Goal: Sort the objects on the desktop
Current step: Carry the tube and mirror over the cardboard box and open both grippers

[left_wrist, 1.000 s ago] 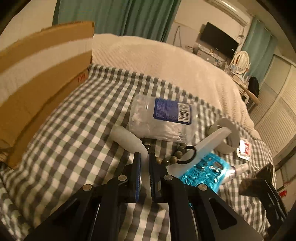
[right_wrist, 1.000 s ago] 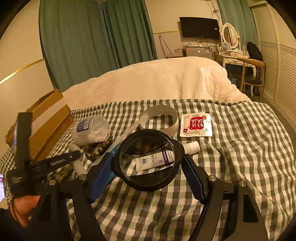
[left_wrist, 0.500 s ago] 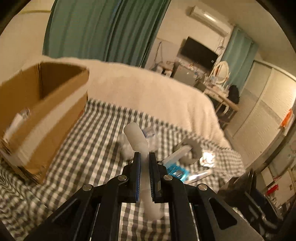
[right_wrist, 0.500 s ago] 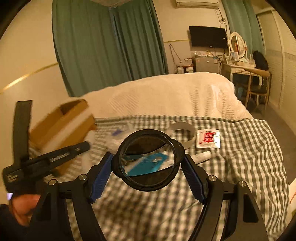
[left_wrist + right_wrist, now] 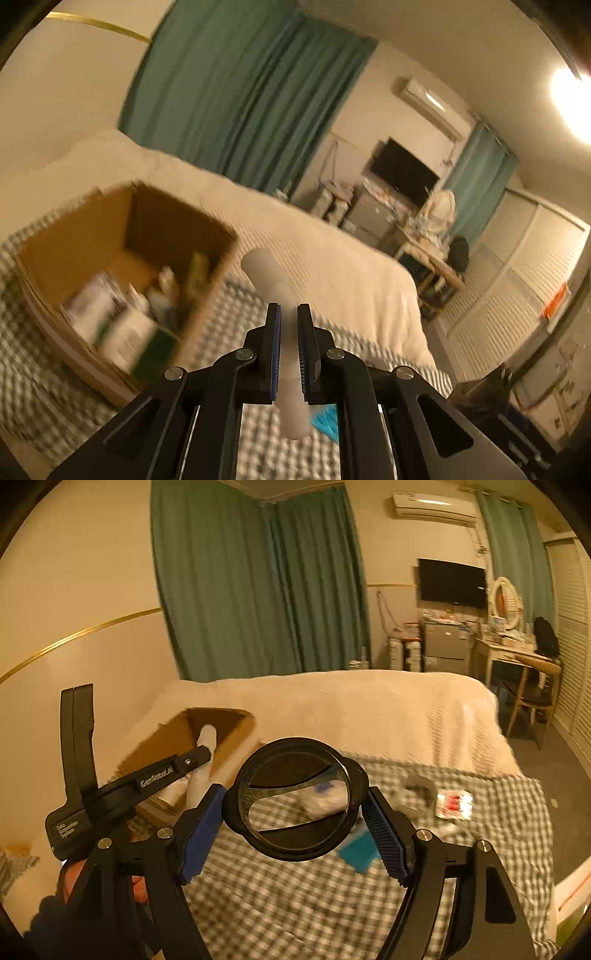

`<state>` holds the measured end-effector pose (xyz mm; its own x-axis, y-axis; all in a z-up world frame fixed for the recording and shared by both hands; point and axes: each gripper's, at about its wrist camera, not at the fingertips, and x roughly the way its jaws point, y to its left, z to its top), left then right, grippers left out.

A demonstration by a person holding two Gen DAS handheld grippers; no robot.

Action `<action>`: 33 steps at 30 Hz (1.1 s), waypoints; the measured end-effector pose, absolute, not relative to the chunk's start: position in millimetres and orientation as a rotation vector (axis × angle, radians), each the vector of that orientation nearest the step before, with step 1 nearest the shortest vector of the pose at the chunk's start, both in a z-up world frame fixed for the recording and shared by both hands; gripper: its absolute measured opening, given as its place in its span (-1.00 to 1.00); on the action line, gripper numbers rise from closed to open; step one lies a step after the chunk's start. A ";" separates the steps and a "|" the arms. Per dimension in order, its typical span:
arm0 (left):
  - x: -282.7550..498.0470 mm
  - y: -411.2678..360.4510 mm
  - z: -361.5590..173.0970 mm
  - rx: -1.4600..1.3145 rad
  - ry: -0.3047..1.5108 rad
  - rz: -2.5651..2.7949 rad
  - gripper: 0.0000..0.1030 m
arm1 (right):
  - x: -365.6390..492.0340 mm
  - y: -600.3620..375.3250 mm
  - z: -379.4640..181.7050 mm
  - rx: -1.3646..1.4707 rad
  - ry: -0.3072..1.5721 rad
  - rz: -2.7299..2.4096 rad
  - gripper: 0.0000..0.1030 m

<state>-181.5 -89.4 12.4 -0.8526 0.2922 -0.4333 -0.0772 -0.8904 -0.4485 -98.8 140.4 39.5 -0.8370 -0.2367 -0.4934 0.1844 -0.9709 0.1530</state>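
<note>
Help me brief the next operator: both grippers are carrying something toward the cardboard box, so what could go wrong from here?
1. The left gripper pinches the white tube near its middle, both ends sticking out; it could pivot or snag the cardboard box wall.
2. The right gripper clamps the round black-rimmed lens only by its rim edges; it could slip out.
3. Both grippers are close together near the box and could collide.

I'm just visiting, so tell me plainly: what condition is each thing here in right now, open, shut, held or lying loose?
left gripper: shut on the white tube.
white tube: held off the bed, near the box.
right gripper: shut on the round black-rimmed lens.
round black-rimmed lens: held up, above the checked cloth.
cardboard box: open, things inside.
red-and-white sachet: lying loose on the checked cloth.
</note>
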 end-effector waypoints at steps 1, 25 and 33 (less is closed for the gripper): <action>-185.9 -100.7 18.1 -0.733 -0.631 2.789 -0.84 | -107.0 128.3 43.0 0.776 -0.159 -2.786 0.45; -252.8 -213.2 -55.8 -1.018 -0.409 3.097 0.05 | -289.2 -47.8 -8.9 0.885 -0.099 -2.573 0.70; -199.9 -162.8 -13.8 -0.884 -0.304 3.121 0.78 | -218.3 40.2 35.0 0.796 -0.117 -2.750 0.73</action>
<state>-199.9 -162.8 -13.8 -0.8465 -0.0607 -0.5289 0.1616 -0.9759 -0.1465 -218.3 40.2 35.0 -0.8106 -0.2836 -0.5123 0.2392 -0.9590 0.1523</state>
